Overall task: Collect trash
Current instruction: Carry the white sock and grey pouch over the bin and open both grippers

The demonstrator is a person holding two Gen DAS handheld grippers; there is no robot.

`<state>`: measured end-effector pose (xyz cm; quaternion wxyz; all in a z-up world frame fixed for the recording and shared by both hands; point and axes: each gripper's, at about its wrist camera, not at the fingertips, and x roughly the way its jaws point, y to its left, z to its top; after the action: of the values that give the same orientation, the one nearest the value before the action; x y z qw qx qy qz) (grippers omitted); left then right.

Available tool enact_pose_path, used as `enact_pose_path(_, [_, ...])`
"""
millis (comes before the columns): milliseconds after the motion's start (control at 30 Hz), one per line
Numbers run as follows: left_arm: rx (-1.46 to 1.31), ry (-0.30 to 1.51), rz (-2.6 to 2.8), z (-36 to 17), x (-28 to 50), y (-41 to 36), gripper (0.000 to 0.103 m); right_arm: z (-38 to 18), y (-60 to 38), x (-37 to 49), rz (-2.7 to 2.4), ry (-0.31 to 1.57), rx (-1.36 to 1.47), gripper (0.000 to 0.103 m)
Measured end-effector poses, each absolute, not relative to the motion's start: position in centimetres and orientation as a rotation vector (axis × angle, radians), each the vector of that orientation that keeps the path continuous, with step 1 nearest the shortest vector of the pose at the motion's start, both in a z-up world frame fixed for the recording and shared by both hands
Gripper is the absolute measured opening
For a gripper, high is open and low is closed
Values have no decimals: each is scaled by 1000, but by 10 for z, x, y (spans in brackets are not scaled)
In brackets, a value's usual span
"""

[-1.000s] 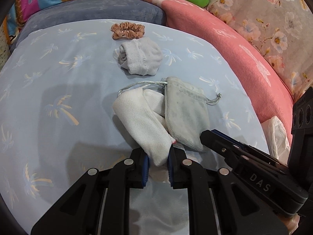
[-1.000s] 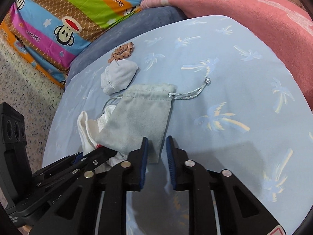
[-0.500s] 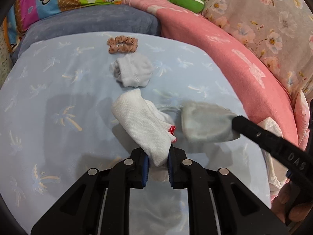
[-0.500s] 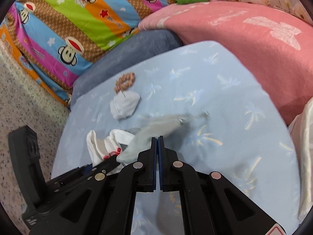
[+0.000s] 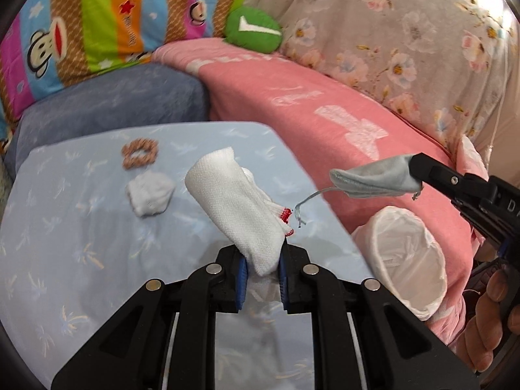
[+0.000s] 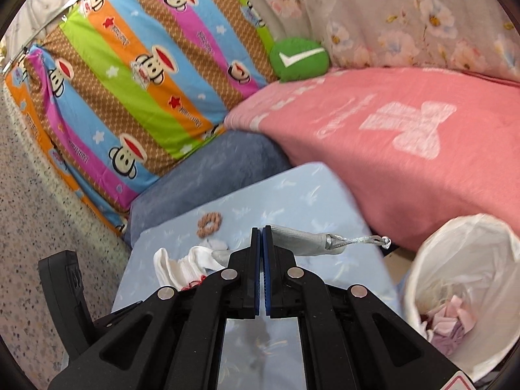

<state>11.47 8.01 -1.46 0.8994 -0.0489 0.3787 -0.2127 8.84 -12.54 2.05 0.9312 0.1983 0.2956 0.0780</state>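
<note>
Right gripper [image 6: 262,273] nearer the lined bin [image 6: 461,295], fingers pinching the grey pouch [image 6: 302,236] aloft, long axis pointing rightward toward the bin, low and right. Left gripper [image 5: 262,284] clamped on the white cloth [image 5: 237,208], raised above the blue sheet [image 5: 65,243], left of the bin.

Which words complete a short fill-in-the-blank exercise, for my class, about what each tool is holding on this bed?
1. The left tool is shut on a white ____.
2. The right tool holds a grey drawstring ____.
3. The bin is lined with a ____ plastic bag.
4. The brown scrunchie lies on the light ____ sheet.

Missing words: glove; pouch; white; blue
</note>
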Motion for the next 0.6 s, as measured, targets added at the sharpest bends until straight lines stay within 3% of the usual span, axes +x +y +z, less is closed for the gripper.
enact_pose_path(600, [35, 679, -665, 36, 80, -35, 15, 62, -236, 31, 3, 494, 404, 2])
